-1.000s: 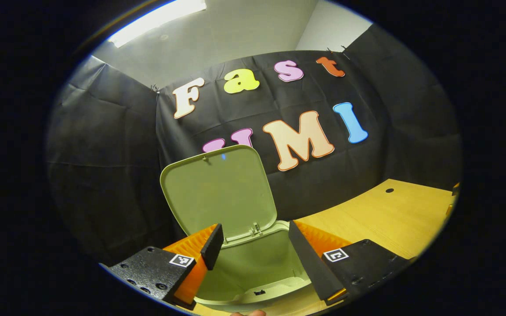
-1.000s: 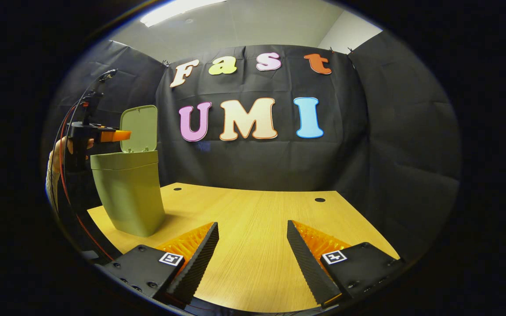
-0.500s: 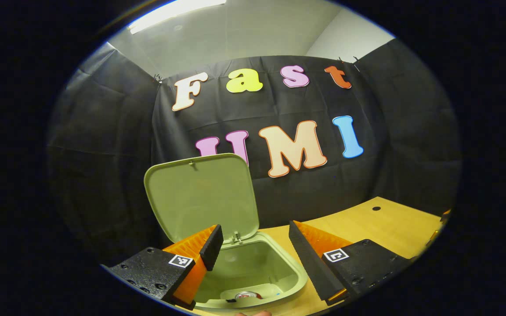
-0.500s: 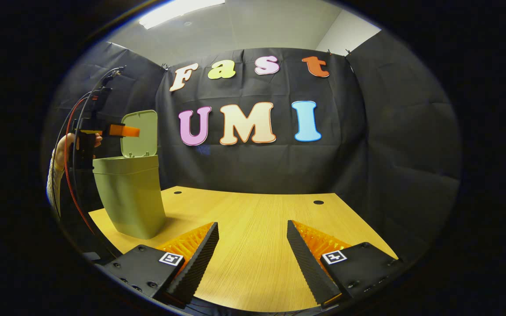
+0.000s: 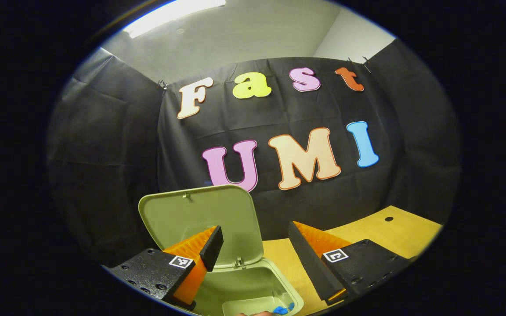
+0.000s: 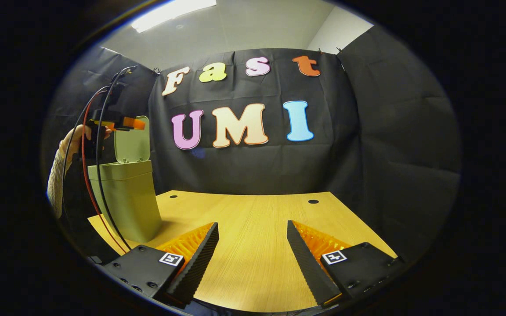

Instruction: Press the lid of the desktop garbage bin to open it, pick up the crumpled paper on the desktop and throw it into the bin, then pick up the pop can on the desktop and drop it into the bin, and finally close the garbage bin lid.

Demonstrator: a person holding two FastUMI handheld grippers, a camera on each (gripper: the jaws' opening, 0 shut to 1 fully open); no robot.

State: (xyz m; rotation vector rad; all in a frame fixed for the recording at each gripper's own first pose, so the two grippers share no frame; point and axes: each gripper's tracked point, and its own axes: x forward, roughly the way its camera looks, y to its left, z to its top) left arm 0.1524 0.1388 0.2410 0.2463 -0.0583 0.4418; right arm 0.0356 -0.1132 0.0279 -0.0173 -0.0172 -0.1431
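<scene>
Two grippers are in play, and both are seen with their fingers set wide apart and nothing between them. The left gripper (image 5: 253,256) is held above the garbage bin (image 6: 123,199), which stands at the far left of the bench (image 6: 253,228); its lid (image 5: 200,219) is raised upright on its rear hinge. Inside the bin's mouth a patch of blue is glimpsed, too little of it to be identified. No paper or can is seen on the bench surface, so closing the lid is judged to be the step remaining.

The lid looks to be thin, stiff, light plastic with a smooth face, likely to swing freely on its hinge. It is probably best met near its free top edge, away from the hinge, and pushed forward and down with one finger rather than pinched; a pad could slide on the slick surface. The bin itself seems light, so a hard shove might shift or tip it.

The right gripper (image 6: 253,259) is held low over the near part of the bench, well apart from the bin, touching nothing. In the right gripper view, a hand (image 6: 75,142) with a pale sleeve holds the left gripper level with the lid's top.
</scene>
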